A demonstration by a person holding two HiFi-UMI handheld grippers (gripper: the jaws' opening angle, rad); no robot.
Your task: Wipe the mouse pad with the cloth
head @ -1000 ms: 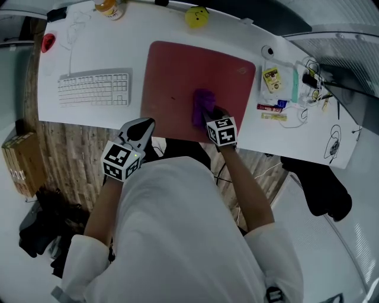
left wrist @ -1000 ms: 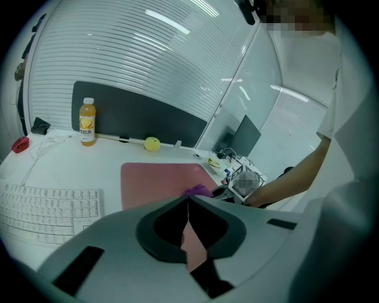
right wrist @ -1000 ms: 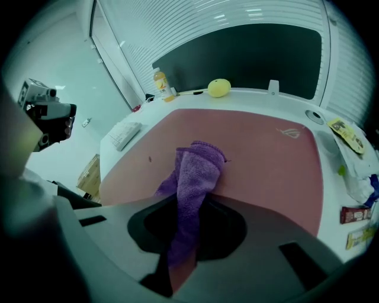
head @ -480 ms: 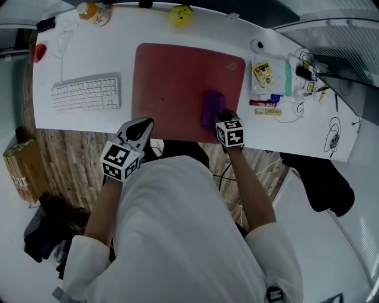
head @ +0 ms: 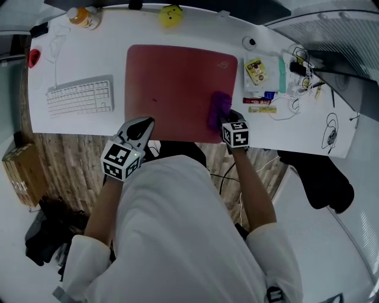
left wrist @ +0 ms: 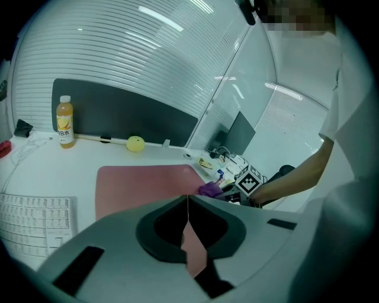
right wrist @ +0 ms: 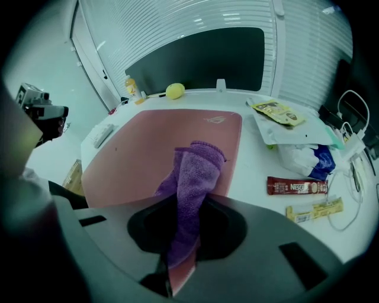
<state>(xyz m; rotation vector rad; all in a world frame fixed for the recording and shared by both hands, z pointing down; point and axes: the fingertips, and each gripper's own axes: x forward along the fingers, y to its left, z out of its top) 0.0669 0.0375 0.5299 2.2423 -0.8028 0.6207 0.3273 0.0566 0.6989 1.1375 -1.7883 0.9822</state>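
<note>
While the right gripper's (right wrist: 180, 242) fingers grasp the purple cloth (right wrist: 194, 168) on the red mouse pad's (head: 172, 83) front right corner, the left gripper's (left wrist: 188, 210) are clenched empty. Both are at the white surface's (head: 89, 59) front edge.

White keyboard (head: 80, 97), orange drink bottle (left wrist: 65, 121), yellow ball (head: 170, 15), red sachet (right wrist: 296, 186), white desk (head: 89, 56)

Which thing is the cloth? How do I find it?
Look at the white desk, then the big red mouse pad in its middle. At the pad's near right corner, the right gripper pinches the cloth: the only purple, fuzzy thing.
</note>
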